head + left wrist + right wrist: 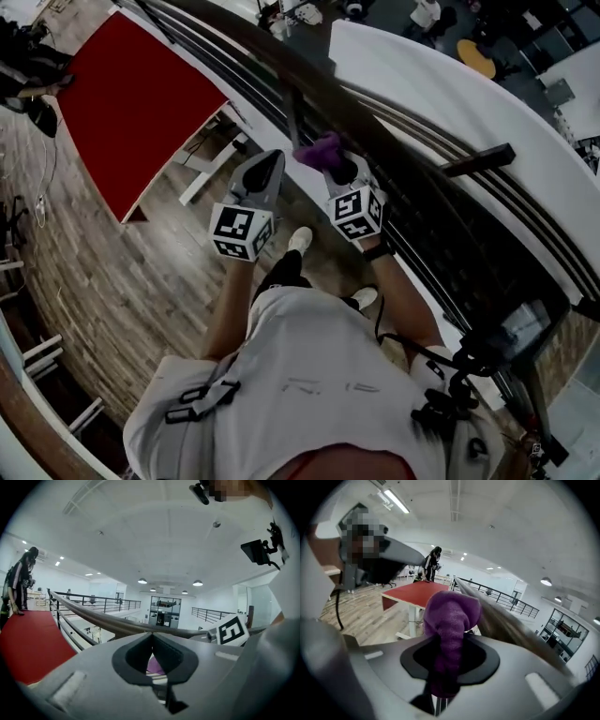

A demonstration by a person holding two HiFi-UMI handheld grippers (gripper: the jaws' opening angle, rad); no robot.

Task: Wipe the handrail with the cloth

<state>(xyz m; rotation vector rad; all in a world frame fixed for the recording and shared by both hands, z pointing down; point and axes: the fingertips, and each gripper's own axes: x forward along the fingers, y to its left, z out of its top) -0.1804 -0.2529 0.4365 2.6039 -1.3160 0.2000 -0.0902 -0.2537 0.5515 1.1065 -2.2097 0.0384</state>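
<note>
The right hand-held gripper (449, 645) is clamped on a bunched purple cloth (451, 616). The cloth's free end stands just beside the dark handrail (513, 627), though whether they touch cannot be told. The left hand-held gripper (152, 639) hangs close by, jaws together on nothing. The wiping stroke seems barely begun, if at all; the next move calls for pressing the cloth onto the rail's top and drawing it along the curve.

Handrail (272, 52) runs far-left to near-right. Cloth (319, 150) lies against its near side, in the right gripper (339, 167). Left gripper (274, 157) sits just left, off the rail. Table (131, 94) stands well left of the handrail.
</note>
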